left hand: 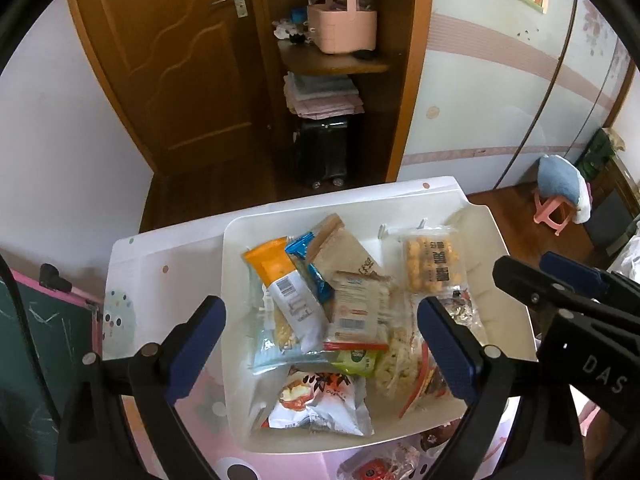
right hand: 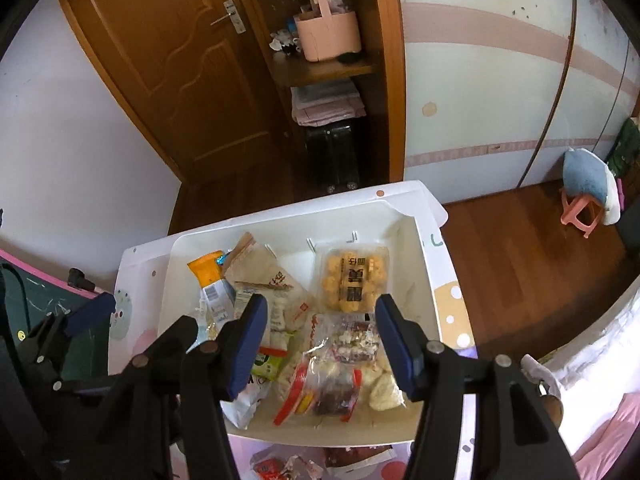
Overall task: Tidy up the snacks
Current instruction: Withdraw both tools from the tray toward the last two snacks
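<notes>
both grippers' jaws apart over the tray; orange packet lies lengthwise front-to-back

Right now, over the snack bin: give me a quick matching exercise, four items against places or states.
Items:
1 yellow-ball snack pack
2 orange-topped packet
3 pink basket
4 left gripper

Descriptions:
A on the wooden shelf
B far right part of the white bin
C open, nothing clamped
D left part of the bin, beside a blue wrapper

Pairs: 1-B, 2-D, 3-A, 4-C
</notes>
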`<state>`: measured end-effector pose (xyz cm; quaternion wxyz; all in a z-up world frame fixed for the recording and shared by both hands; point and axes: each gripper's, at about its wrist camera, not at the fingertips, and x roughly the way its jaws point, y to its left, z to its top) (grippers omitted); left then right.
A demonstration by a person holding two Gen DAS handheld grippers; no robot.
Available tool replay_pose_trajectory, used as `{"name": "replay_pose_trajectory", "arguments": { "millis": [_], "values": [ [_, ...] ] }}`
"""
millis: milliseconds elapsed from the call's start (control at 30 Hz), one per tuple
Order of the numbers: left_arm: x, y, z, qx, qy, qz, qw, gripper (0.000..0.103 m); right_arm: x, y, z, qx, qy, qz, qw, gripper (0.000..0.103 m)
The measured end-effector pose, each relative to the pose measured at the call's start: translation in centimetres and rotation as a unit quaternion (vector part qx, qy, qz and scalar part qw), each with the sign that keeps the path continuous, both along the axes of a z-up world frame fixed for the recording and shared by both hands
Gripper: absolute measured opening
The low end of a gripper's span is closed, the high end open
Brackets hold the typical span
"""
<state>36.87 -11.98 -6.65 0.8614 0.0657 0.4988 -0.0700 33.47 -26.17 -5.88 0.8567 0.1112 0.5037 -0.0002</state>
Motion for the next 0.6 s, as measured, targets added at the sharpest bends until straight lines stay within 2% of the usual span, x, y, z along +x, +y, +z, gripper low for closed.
{"name": "replay_pose_trajectory", "arguments": {
  "millis": [133,600],
  "values": [
    [-0.5,0.0,0.1,-0.003,0.000,0.003,1.0000,0.096,-0.2,-0.1,0.2,-0.001,0.001,-0.002,1.000,0.060],
    [-3.7,-0.1,1.7,-0.003,-0.003,0.003,1.0000,0.096,-2.5,-0.9,1.5,-0.005,-0.006,-0.009,1.000,0.061]
  ]
}}
